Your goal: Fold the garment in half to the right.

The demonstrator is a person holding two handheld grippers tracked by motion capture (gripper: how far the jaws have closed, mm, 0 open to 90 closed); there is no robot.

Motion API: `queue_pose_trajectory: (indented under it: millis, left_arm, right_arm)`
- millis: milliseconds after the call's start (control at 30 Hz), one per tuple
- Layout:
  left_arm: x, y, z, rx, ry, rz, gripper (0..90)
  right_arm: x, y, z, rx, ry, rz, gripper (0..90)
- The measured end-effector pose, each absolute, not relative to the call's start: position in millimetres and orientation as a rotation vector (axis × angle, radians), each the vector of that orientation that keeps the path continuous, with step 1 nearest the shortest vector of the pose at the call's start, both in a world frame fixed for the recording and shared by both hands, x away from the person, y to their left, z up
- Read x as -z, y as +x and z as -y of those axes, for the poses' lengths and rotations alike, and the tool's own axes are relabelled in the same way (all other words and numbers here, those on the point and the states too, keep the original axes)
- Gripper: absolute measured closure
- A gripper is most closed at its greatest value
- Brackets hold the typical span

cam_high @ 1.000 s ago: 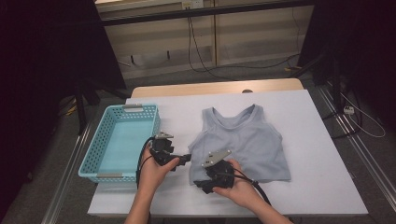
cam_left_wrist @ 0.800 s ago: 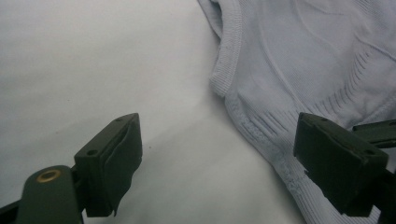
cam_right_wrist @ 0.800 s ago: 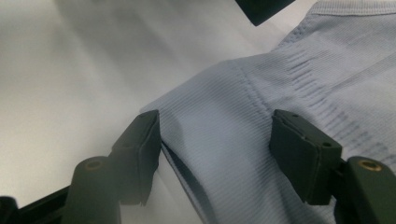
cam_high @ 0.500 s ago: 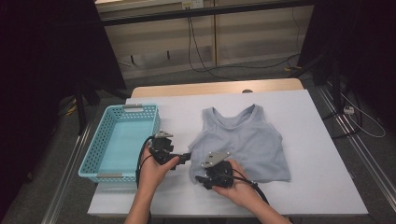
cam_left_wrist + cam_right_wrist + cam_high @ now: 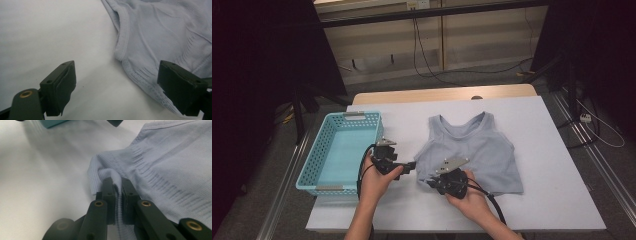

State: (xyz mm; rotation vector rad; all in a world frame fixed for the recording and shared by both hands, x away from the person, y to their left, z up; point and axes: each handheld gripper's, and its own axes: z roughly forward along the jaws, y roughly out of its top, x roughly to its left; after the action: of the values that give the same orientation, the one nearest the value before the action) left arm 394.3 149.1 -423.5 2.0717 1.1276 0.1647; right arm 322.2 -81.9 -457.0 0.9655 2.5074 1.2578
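R gripper (image 5: 117, 185), jaws just closing, is clamping the near-left hem of the top (image 5: 472, 150) lying mid-table, prob. for lifting, while L gripper (image 5: 117, 82) is waiting open beside it.

A light blue plastic basket (image 5: 340, 152) with perforated walls and a grey handle at each short end sits on the left part of the white tabletop (image 5: 557, 190); its inside holds nothing. A strip of bare wood (image 5: 412, 96) runs along the tabletop's far edge. Beyond it, black cables (image 5: 422, 60) hang down a pale wall panel and trail over the grey floor (image 5: 482, 77). Dark curtains (image 5: 257, 75) stand at both sides, and metal rails (image 5: 607, 165) run along the floor at the right.
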Motion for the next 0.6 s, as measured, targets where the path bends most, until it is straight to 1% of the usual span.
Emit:
queue_pose_trajectory:
  millis: [433, 500, 600]
  left_arm:
    - [419.1, 409.4, -133.8, -0.173, 2.062, -1.097, 16.4]
    - [419.0, 413.3, -132.3, -0.165, 2.063, -1.094, 18.6]
    - [421.9, 418.2, -131.3, -0.172, 2.060, -1.100, 18.9]
  right_arm:
    - [446.1, 308.2, 100.1, -1.404, 1.024, -2.507, 85.2]
    - [444.4, 306.1, 101.4, -1.406, 1.021, -2.509, 85.2]
    - [442.8, 303.2, 103.0, -1.404, 1.012, -2.514, 85.2]
